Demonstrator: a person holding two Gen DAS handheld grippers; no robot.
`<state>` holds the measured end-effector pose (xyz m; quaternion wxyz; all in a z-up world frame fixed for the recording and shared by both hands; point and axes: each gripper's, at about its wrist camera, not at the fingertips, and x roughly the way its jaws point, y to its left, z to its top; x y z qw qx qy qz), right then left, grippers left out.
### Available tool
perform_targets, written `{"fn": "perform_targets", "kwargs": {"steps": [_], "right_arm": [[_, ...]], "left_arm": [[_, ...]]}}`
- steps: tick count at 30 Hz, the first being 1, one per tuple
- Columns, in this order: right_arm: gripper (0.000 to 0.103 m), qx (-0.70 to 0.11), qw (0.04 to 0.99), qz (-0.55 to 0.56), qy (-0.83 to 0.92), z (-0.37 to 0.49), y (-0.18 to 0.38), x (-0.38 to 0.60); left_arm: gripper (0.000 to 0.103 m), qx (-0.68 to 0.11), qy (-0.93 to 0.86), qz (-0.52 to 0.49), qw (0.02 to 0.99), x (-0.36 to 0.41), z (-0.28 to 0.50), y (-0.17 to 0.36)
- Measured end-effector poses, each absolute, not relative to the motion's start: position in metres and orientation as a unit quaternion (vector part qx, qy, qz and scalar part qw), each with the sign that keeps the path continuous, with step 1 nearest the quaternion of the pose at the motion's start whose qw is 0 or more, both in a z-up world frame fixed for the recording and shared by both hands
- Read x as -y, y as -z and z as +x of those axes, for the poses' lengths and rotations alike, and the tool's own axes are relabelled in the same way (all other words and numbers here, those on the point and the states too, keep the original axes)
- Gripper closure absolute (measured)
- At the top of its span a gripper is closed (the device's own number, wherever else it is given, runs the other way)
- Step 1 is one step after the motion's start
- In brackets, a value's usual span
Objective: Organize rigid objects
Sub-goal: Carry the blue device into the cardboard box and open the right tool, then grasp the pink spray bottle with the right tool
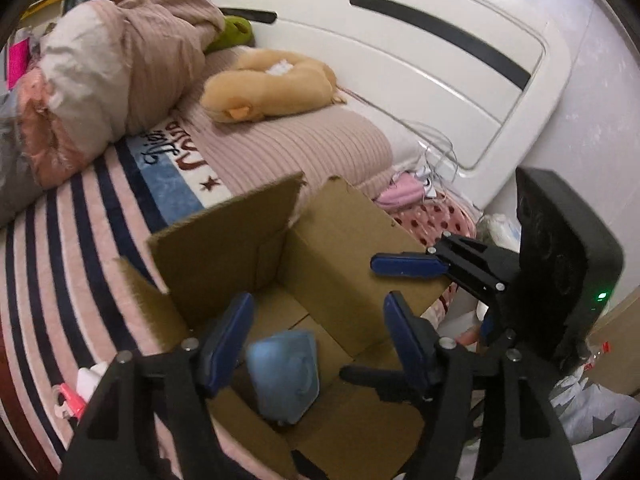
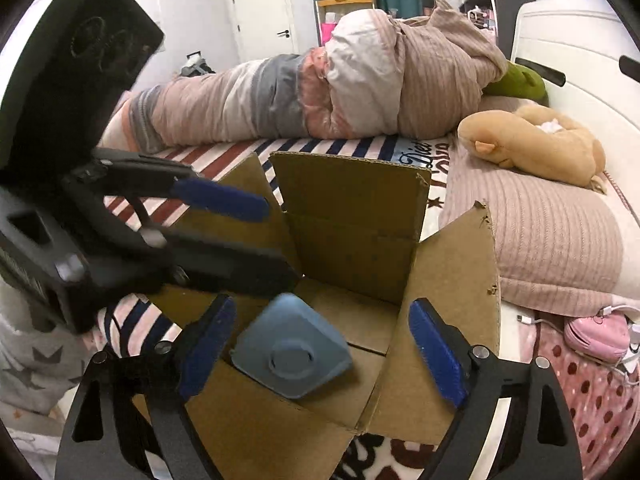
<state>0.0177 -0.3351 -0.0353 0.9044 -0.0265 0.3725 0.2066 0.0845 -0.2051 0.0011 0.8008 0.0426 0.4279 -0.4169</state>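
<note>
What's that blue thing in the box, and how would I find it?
Find the open cardboard box on the striped bed cover. Inside sits a pale blue rounded-triangle object with a round disc in its middle. It is the only thing visible in the box.

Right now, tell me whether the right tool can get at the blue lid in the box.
Probably yes. The right tool is open and points down into the open box, with the blue lid lying loose between its fingers. The flaps stand clear. The left tool hangs close by and might crowd it.

A home bedroom: a bed (image 2: 552,240) with rolled duvet (image 2: 360,88) and plush toy (image 2: 536,140).
</note>
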Motion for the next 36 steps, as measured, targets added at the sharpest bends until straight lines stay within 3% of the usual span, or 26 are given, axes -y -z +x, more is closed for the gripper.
{"fn": "perform_targets", "kwargs": {"steps": [12,15,19,22,27,36], "right_arm": [[0.016,-0.324,0.915,-0.042,-0.236,0.009,0.001,0.284],[0.016,-0.31,0.908,-0.056,-0.276,0.005,-0.012,0.248],[0.017,-0.305,0.9,-0.077,-0.302,0.005,-0.013,0.196],[0.027,-0.325,0.882,-0.081,-0.33,0.013,0.001,0.157],[0.053,-0.402,0.847,-0.069,-0.342,0.042,0.053,0.108],[0.067,-0.486,0.823,-0.061,-0.287,0.094,0.132,0.082]], "left_arm": [[0.038,-0.355,0.333,-0.005,0.873,0.088,0.064,-0.041],[0.027,-0.332,0.285,-0.013,0.899,0.046,0.059,-0.042],[0.026,-0.323,0.229,-0.03,0.918,-0.011,0.053,-0.029],[0.026,-0.327,0.191,-0.036,0.925,-0.045,0.049,-0.009],[0.026,-0.351,0.152,-0.058,0.922,-0.087,0.049,0.032],[0.026,-0.378,0.124,-0.097,0.912,-0.106,0.048,0.08]]}}
